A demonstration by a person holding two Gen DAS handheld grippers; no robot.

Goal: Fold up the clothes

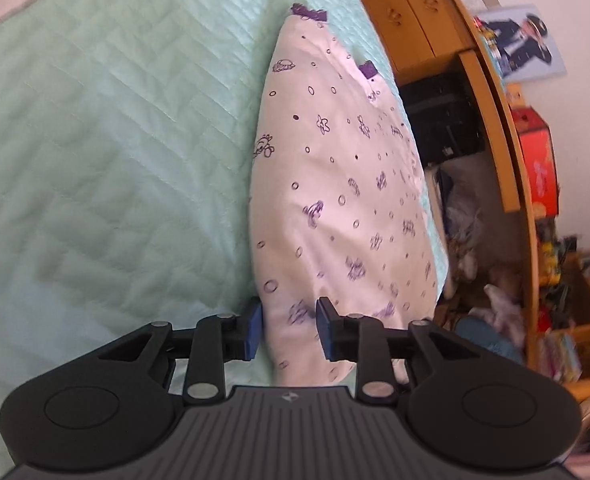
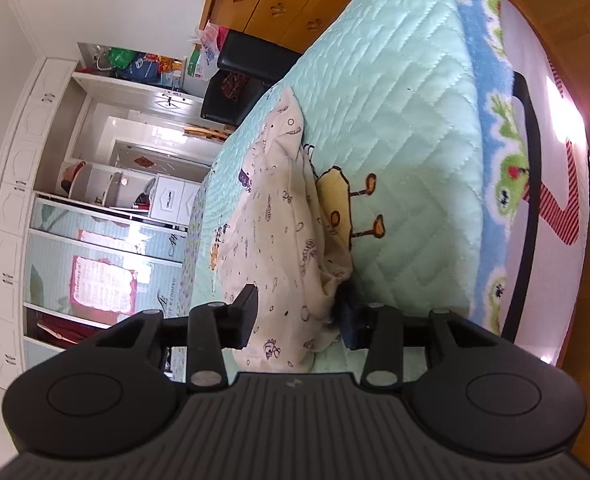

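While the garment point(image 1: 335, 184) lies stretched along the bed's edge, both grippers pinch it at one end. It is white cloth printed with small purple doodles and rings, with purple trim point(image 1: 309, 12) at its far tip, and it rests on a mint quilt point(image 1: 115, 140). The left gripper point(image 1: 289, 330) has its blue pads point(image 1: 253, 332) pressed on either side of a bunched fold of the cloth. The right gripper point(image 2: 299, 320) clamps a thicker gathered wad of the same garment point(image 2: 279, 220), and its right finger is partly buried in the folds. Just beside the cloth on the quilt sits a yellow cartoon patch point(image 2: 343, 200). Beyond the quilt's far edge lies a blue blanket with green frogs point(image 2: 499, 168). Off the bed stand wooden cabinets point(image 1: 419, 16) and a white wardrobe point(image 2: 55, 184).
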